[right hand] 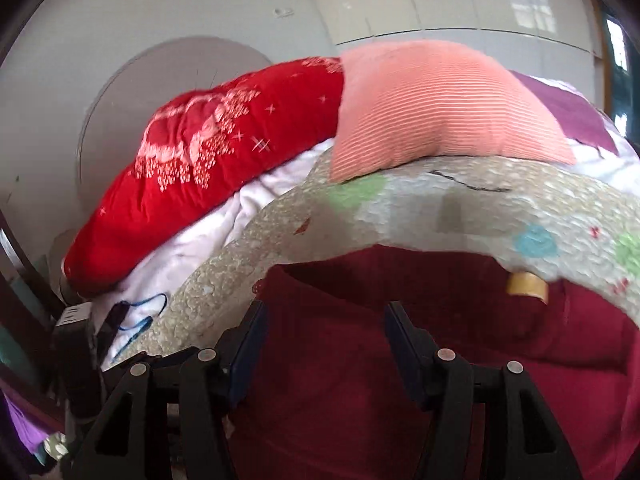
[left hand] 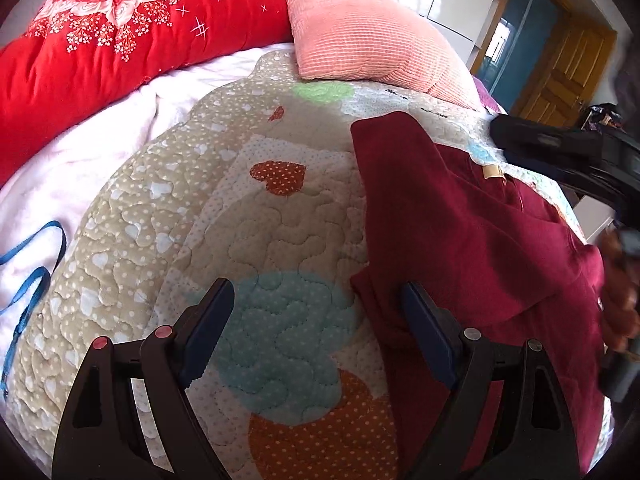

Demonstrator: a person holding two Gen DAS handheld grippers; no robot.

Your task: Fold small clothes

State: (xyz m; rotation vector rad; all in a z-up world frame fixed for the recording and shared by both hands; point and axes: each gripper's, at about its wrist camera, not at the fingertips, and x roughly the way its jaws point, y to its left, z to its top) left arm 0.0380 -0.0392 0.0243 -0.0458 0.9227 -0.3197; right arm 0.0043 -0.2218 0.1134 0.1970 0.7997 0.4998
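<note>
A dark red small garment (left hand: 472, 240) lies partly folded on the quilted patchwork bedspread (left hand: 256, 240), with a tan neck label (left hand: 494, 171) showing. My left gripper (left hand: 316, 300) is open, low over the quilt at the garment's left edge, its right finger (left hand: 428, 332) touching the cloth. In the right wrist view the same garment (right hand: 340, 380) fills the lower frame, label (right hand: 526, 285) at the right. My right gripper (right hand: 324, 328) is open just above the garment, holding nothing. The right gripper also shows in the left wrist view (left hand: 560, 152) beyond the garment.
A red floral duvet (left hand: 100, 52) and a pink ribbed pillow (left hand: 368, 36) lie at the back of the bed. A white sheet (left hand: 80, 160) with a blue strap (left hand: 28, 280) is on the left. A wooden door (left hand: 568, 80) stands at the right.
</note>
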